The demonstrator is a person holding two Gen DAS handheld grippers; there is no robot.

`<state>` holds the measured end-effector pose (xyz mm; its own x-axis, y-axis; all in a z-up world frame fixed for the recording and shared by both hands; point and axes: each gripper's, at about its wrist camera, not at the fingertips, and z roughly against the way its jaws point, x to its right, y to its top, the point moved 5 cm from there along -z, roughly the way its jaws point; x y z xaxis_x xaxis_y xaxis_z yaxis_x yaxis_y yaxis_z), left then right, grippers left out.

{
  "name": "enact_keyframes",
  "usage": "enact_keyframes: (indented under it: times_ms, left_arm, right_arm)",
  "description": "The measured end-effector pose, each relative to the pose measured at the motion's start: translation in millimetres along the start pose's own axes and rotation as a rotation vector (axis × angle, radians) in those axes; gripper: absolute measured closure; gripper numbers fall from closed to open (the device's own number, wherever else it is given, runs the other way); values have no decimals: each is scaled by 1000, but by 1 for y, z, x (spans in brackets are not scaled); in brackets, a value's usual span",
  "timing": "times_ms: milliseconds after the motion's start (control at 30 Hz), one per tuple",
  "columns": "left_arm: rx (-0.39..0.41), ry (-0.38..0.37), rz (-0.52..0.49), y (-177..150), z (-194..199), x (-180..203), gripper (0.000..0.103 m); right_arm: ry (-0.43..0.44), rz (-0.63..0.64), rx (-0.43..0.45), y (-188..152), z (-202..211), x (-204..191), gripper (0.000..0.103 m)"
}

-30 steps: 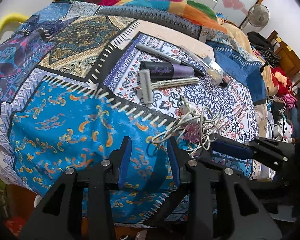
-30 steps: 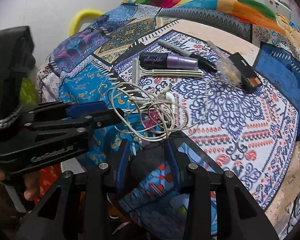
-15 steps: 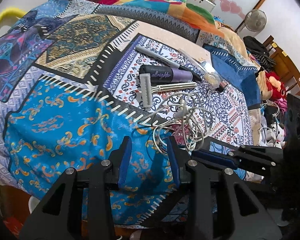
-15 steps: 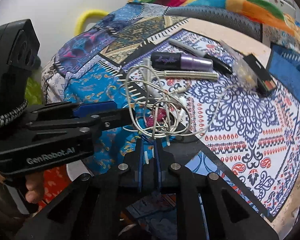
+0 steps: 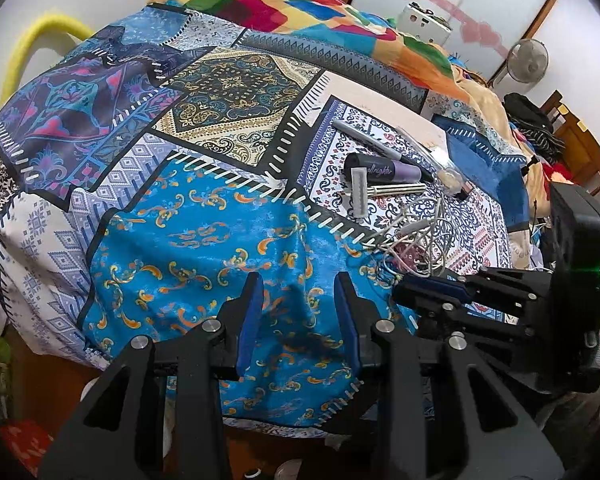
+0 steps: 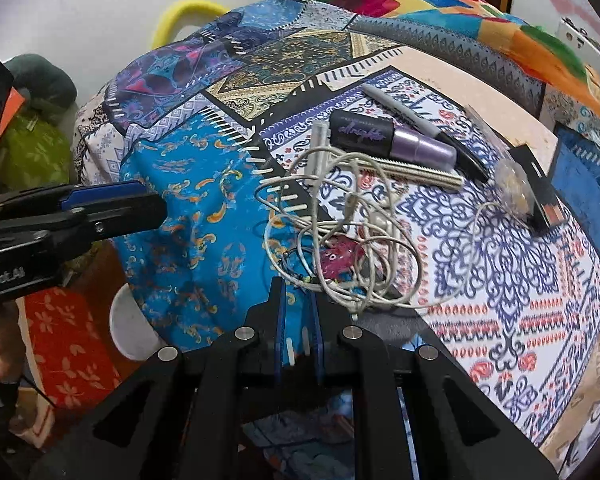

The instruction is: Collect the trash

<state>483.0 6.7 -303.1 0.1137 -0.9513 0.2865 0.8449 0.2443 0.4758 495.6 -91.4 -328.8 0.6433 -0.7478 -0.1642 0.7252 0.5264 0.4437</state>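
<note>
A tangle of white earphone cable (image 6: 340, 236) lies on the patterned bedspread (image 6: 188, 224), and shows in the left wrist view (image 5: 416, 240) too. My right gripper (image 6: 298, 304) is shut on the near end of that cable and lifts part of it. A pink scrap (image 6: 340, 260) lies under the tangle. Beyond are a razor (image 6: 324, 152), a purple tube (image 6: 392, 140), a marker pen (image 6: 420, 120), a clear wrapper (image 6: 512, 184) and a small dark box (image 6: 544, 204). My left gripper (image 5: 298, 312) is open and empty over the blue patch, left of the right gripper (image 5: 432, 288).
A yellow hoop (image 5: 32, 44) stands behind the bed at the left. A colourful blanket (image 5: 300, 8) covers the far side. A green bag (image 6: 32, 148) and a red box (image 6: 68, 332) sit on the floor by the bed's corner. A fan (image 5: 528, 60) stands at far right.
My right gripper has shut on the earphone cable and pulled the tangle up and toward the bed's edge. My left gripper has drifted left, still open.
</note>
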Motion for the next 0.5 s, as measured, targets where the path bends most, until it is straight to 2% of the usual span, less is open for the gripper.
enact_keyframes:
  times_ms: [233,267,367,500]
  left_arm:
    - [-5,-3,4,0,-7,-2,68]
    - [-5,-2,6,1,-8,-2,68]
    - [-10,-13,11,0,-10,-2,68]
    - [-29,-31,-5,-2,-14,5,68]
  right_arm:
    - [-18,113,15,10,-11,-15,91]
    - [-15,115,15,11,-12,-15,95]
    - [7,74,3,15,-13,-10,101]
    - [75,-12,-16,7,-8,2,102]
